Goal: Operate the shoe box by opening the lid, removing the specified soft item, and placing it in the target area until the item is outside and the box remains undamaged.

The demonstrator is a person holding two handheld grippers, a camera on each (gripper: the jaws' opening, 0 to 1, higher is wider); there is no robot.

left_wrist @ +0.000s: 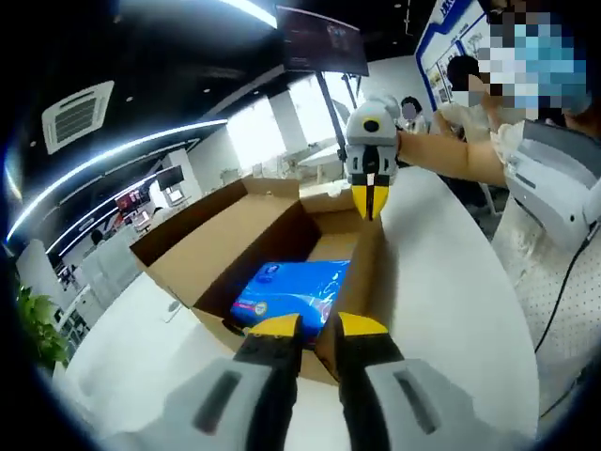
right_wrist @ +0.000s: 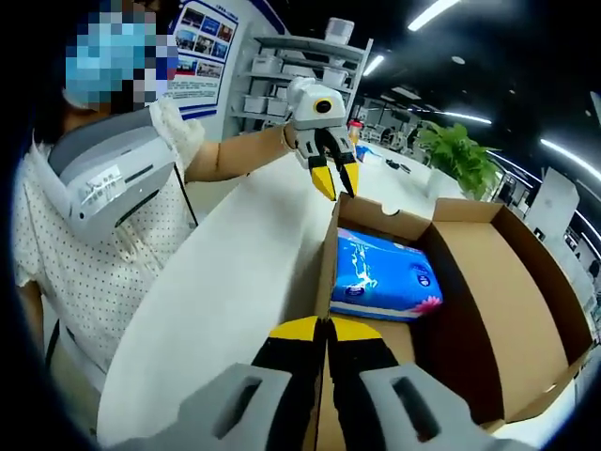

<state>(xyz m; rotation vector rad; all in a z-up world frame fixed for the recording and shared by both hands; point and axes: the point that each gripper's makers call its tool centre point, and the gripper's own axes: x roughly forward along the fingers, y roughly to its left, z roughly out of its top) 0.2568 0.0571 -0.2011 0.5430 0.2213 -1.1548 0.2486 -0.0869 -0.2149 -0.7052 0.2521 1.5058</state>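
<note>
The cardboard shoe box sits open on the white worktop, its lid folded back flat. Inside lies the soft item — a blue plastic-wrapped pack with printed lettering, resting on the box floor close to 1 side wall.

In the left gripper view, the left claw has its 2 yellow-tipped jaws slightly parted, standing astride the near edge of that wall; whether the jaws press the cardboard I cannot tell. The right claw appears at the far end of the same wall, tips down and drawn together at its top edge.

In the right gripper view, the right claw shows its jaws clenched on the wall's edge, the left claw hanging just above the far corner. A person in a dotted top stands beside the worktop.
</note>
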